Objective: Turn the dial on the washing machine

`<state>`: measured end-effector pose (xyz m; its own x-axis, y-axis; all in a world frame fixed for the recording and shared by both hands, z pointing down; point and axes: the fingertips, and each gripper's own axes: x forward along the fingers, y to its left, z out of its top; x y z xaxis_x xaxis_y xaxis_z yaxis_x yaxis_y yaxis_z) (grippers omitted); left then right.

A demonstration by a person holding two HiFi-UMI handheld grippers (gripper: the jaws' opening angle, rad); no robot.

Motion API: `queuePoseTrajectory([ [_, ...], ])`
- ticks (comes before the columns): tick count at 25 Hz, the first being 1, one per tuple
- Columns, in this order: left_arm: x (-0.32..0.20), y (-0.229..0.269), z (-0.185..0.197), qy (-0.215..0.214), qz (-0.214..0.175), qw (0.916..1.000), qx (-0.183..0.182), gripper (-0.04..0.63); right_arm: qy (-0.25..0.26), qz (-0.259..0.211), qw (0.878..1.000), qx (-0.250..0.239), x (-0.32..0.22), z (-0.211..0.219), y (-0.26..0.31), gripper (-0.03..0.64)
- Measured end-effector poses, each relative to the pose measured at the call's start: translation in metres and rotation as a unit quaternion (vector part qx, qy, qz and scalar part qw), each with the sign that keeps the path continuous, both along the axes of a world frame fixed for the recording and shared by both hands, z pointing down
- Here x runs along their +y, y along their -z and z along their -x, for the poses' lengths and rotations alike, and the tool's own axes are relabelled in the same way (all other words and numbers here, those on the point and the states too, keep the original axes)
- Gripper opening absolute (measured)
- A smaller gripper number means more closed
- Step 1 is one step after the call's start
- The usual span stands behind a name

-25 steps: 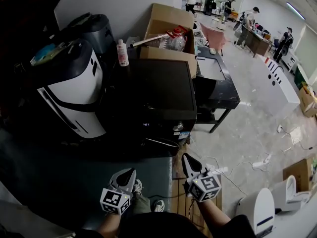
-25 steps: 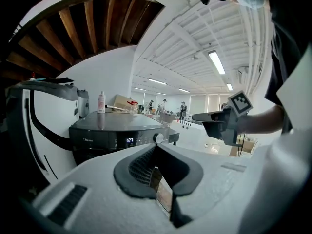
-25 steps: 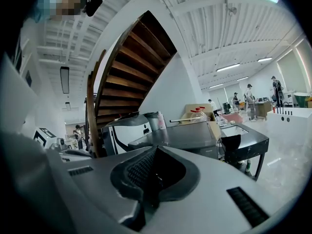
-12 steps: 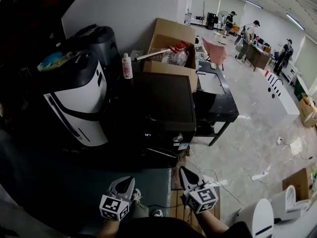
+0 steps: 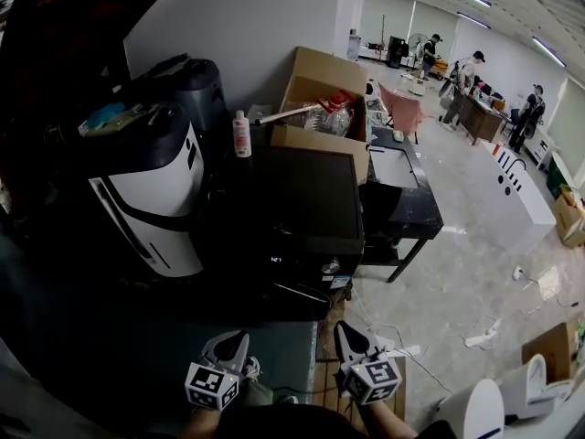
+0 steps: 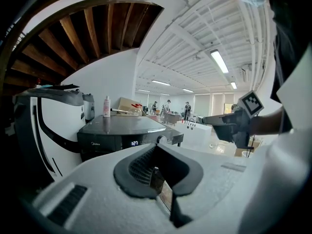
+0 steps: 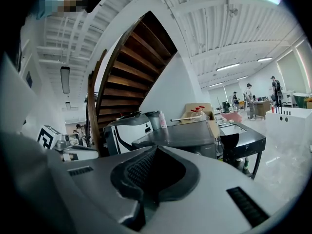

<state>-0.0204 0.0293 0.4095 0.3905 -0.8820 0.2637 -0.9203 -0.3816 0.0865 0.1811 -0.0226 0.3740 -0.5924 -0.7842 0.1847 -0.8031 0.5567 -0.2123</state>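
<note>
The black top-loading washing machine (image 5: 292, 199) stands in the middle of the head view, with its silver dial (image 5: 330, 266) at the right end of the lit front panel. My left gripper (image 5: 238, 340) and right gripper (image 5: 346, 331) hang side by side below the machine's front, well short of the dial, both shut and holding nothing. The left gripper view shows the machine (image 6: 122, 130), the dial (image 6: 161, 139) and the right gripper (image 6: 226, 126) off to the right. The right gripper view shows the machine (image 7: 187, 133) ahead and the left gripper (image 7: 73, 152) at the left.
A white-and-black appliance (image 5: 151, 186) stands left of the machine. An open cardboard box (image 5: 320, 108) and a white bottle (image 5: 241, 133) sit behind it. A black table (image 5: 402, 199) is on the right. Cables and a power strip (image 5: 480, 339) lie on the floor. People stand far back.
The head view has tilted up a little, so the machine and both grippers sit lower in the picture. Both grippers stay shut and side by side.
</note>
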Motion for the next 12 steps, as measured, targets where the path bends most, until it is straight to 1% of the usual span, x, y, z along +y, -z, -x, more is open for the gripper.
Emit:
queuePoseTrajectory([
  [12,-0.001,0.003,-0.011,-0.002,0.006,0.9999,0.008,0.006,0.003,0.010,1.000,0.001,0.002,-0.003,0.001,0.000],
])
